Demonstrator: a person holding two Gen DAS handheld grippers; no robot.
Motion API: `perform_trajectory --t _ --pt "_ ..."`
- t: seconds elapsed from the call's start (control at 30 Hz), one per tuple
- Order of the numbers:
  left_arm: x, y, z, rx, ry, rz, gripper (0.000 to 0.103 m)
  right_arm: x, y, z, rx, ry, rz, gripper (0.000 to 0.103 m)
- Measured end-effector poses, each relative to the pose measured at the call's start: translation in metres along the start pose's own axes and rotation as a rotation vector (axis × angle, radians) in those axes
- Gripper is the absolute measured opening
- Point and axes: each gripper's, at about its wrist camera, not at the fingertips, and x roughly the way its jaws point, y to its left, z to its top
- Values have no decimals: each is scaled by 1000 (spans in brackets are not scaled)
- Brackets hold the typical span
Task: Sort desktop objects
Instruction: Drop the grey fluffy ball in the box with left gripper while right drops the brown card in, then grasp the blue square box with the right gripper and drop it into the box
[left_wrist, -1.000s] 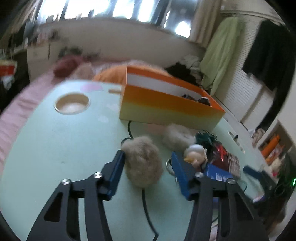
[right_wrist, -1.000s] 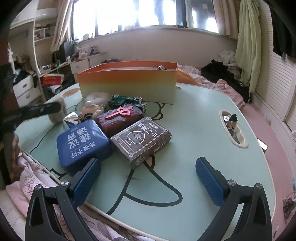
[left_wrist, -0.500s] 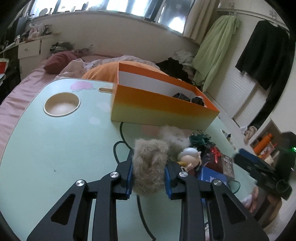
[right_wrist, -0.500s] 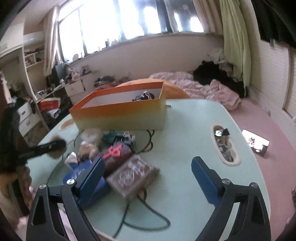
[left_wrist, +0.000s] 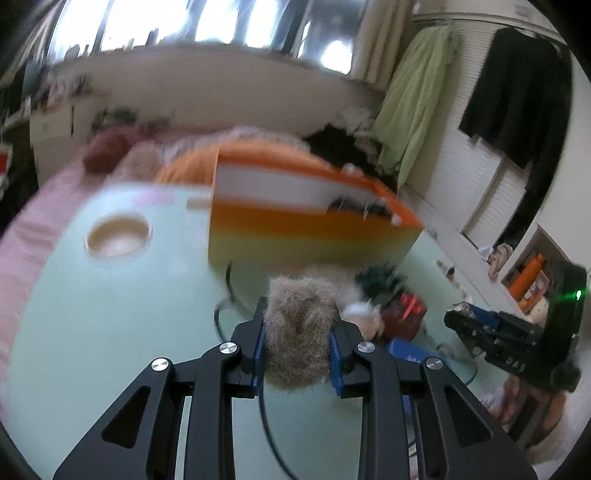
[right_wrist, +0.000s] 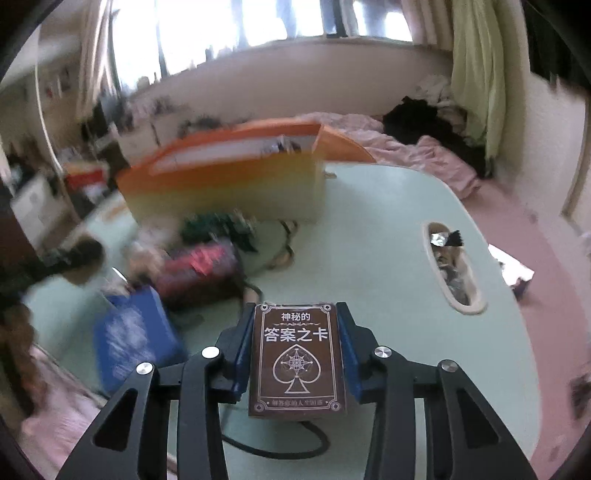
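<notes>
My left gripper (left_wrist: 297, 341) is shut on a brown fluffy ball (left_wrist: 299, 328) and holds it above the pale green table (left_wrist: 110, 317). My right gripper (right_wrist: 295, 347) is shut on a brown card box (right_wrist: 297, 360) with a spade emblem, lifted over the table (right_wrist: 388, 266). The orange storage box (left_wrist: 306, 229) stands at the back of the table, with a few small items inside; it also shows in the right wrist view (right_wrist: 229, 184). Both views are blurred by motion.
On the table lie a blue box (right_wrist: 133, 336), a dark red box (right_wrist: 201, 273), a green toy car (right_wrist: 218, 229), a small figurine (left_wrist: 364, 314) and a black cable (left_wrist: 221, 321). A round cup recess (left_wrist: 118, 236) and an oval recess (right_wrist: 448, 266) are set in the tabletop.
My right gripper has closed on the brown card box and lifted it. My left gripper, closed on the fluffy ball since half a second ago, has raised it toward the orange box.
</notes>
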Motion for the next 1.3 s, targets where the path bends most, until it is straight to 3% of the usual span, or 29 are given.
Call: perform_trajectory --t 0.1,0.2,0.23,0.27,0.3,0.33,0.37,0.4,0.53,0.63,0.8,0.93,1.03,1.07,1.17,1.3 --pt "0 -16 40 27 -55 -70 28 -13 12 31 -52 -71 -7 40" --pt "18 -24 91 9 -124 -53 28 -12 30 86 -109 -167 -5 40" --pt "28 -22 105 -10 -143 -30 31 -6 34 100 -109 -185 -3 40" --pt "41 -17 118 -43 -143 1 47 1 35 115 -97 -202 11 40" --pt "48 -12 123 -73 -138 19 56 10 35 128 -70 -234 55 43" --pt "52 -6 125 -112 -146 33 64 19 35 136 -60 -250 82 52" --pt "53 1 122 -149 -164 38 64 30 35 141 -54 -244 75 78" --pt "50 6 117 -173 -181 40 64 37 36 143 -47 -230 52 88" --pt "28 4 94 -85 -212 75 80 41 36 123 -13 -195 111 88" --pt "7 -5 74 7 -200 92 81 34 38 99 -35 -171 114 88" --pt "-4 -29 12 194 -46 69 82 12 26 44 0 -40 137 88" --pt "17 -35 -39 249 135 89 83 2 25 -2 -59 48 32 88" --pt "16 -26 -57 145 85 149 87 -4 13 -22 -17 64 14 97" --pt "15 -30 -59 163 66 165 89 -4 6 -24 20 62 45 103" --pt "17 -42 -65 238 40 207 91 -2 -1 -26 22 36 48 103" --pt "18 -38 -65 221 39 195 92 -3 0 -30 19 -10 39 103"
